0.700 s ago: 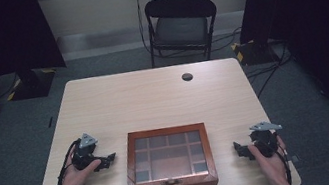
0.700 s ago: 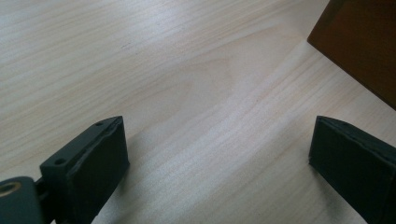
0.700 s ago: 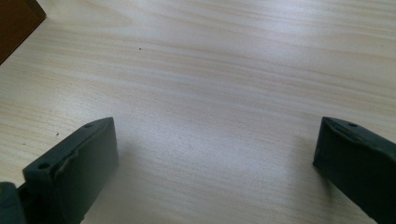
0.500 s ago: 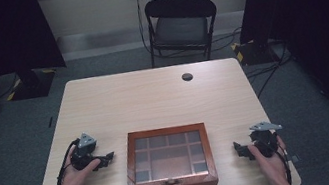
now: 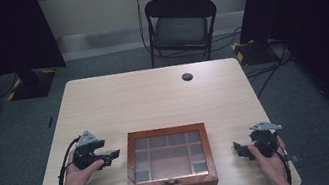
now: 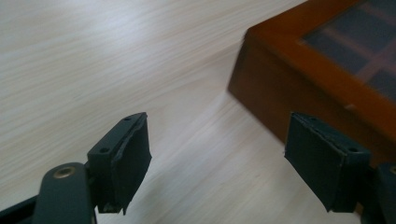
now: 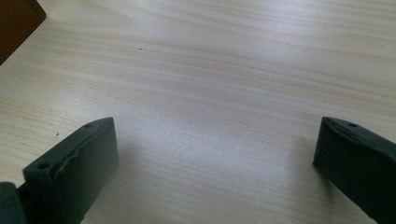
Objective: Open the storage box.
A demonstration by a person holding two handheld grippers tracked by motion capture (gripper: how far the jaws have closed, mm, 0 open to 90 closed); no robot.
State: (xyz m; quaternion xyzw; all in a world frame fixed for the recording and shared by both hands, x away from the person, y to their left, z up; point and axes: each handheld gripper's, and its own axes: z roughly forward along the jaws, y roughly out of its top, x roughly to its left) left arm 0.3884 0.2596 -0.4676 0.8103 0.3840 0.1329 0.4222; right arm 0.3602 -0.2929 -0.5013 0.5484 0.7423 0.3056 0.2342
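Left tongs [image 5: 112, 157] lie low over the surface [image 5: 153, 99], held in the person's left hand [image 5: 79, 175], jaws spread wide with nothing between them. In the left gripper view the pads [image 6: 133, 154] frame bare wood grain, and the side wall of the wooden box [image 6: 299, 88] stands just beyond the right-hand pad, near but not touching. Right tongs [image 5: 239, 150] sit in the right hand [image 5: 269, 158], likewise spread apart and empty; the right gripper view shows light wood between the pads [image 7: 88, 158], with a brown corner of the box at about 10 o'clock in that view.

From above, the wooden box [image 5: 169, 158] lies at the near middle of the surface, lid shut, its glass top showing a grid of compartments and a small clasp on the near wall. It is at 3 o'clock from the left tongs and at 9 o'clock from the right tongs, between the two.

A small dark round disc [image 5: 187, 76] sits at 12 o'clock on the surface, well apart. A black folding chair [image 5: 180, 24] stands beyond the far edge.

Against the earlier pictures, the box, both hands and both tongs hold the same places.
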